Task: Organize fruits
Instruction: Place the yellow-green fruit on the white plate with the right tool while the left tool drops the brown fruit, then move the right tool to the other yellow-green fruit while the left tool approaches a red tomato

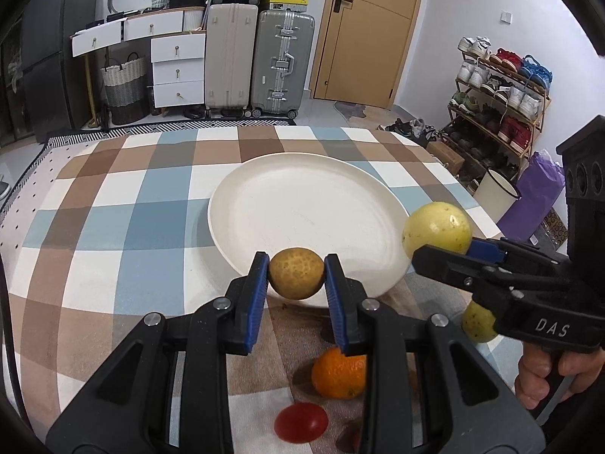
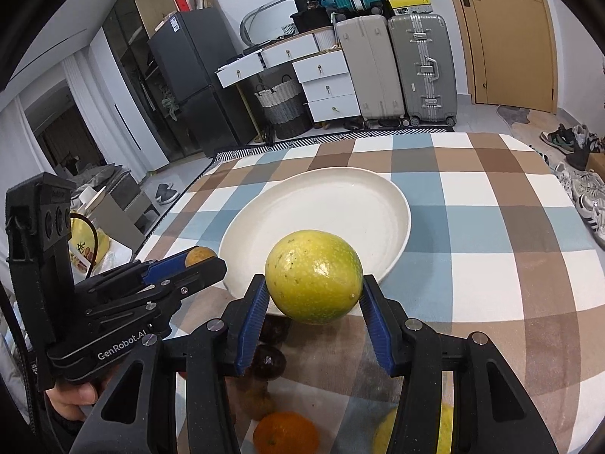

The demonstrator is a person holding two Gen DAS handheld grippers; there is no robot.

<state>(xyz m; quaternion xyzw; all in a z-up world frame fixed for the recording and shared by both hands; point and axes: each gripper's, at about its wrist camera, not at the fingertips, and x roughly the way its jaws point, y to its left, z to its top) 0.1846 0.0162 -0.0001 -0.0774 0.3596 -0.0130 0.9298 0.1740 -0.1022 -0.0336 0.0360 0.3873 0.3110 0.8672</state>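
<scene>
Left wrist view: my left gripper (image 1: 297,274) clasps a small tan fruit (image 1: 297,273) above the white plate's (image 1: 302,204) near rim. My right gripper (image 2: 314,291) grips a yellow-green fruit (image 2: 314,276) there too. An orange (image 1: 338,376) lies nearer on the checked cloth (image 1: 113,227).

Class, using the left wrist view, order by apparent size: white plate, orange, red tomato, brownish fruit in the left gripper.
1. White plate
2. Orange and brownish fruit: alike, the orange partly hidden; unranked.
3. Red tomato
</scene>
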